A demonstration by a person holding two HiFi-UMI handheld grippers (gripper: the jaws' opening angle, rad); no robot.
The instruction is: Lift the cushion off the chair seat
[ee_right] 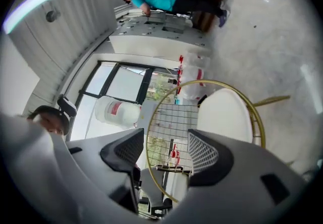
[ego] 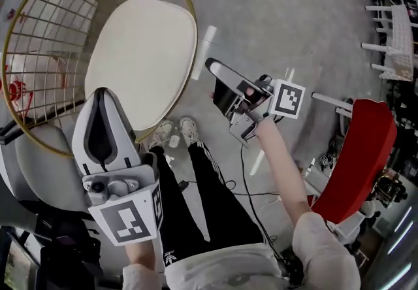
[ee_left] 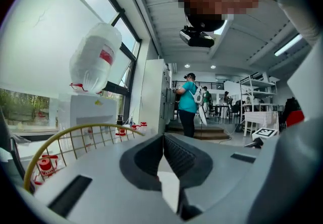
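A round white cushion (ego: 140, 57) lies on the seat of a gold wire chair (ego: 39, 1). In the head view my left gripper (ego: 102, 93) hangs over the cushion's near edge. Its jaws are shut tip to tip with nothing in them, as the left gripper view (ee_left: 163, 141) confirms. My right gripper (ego: 214, 80) is off the cushion's right side, over the bare floor, and apart from it. In the right gripper view its jaws (ee_right: 166, 142) stand wide open and empty, and past them are the cushion (ee_right: 224, 114) and the chair's wire back (ee_right: 161, 117).
The wearer's legs and shoes (ego: 173, 132) stand just in front of the chair. A red chair (ego: 359, 151) is at the right and a grey seat (ego: 39, 171) at the left. A water dispenser bottle (ee_left: 96, 56) is behind the chair. A person in a teal shirt (ee_left: 188, 102) stands far off.
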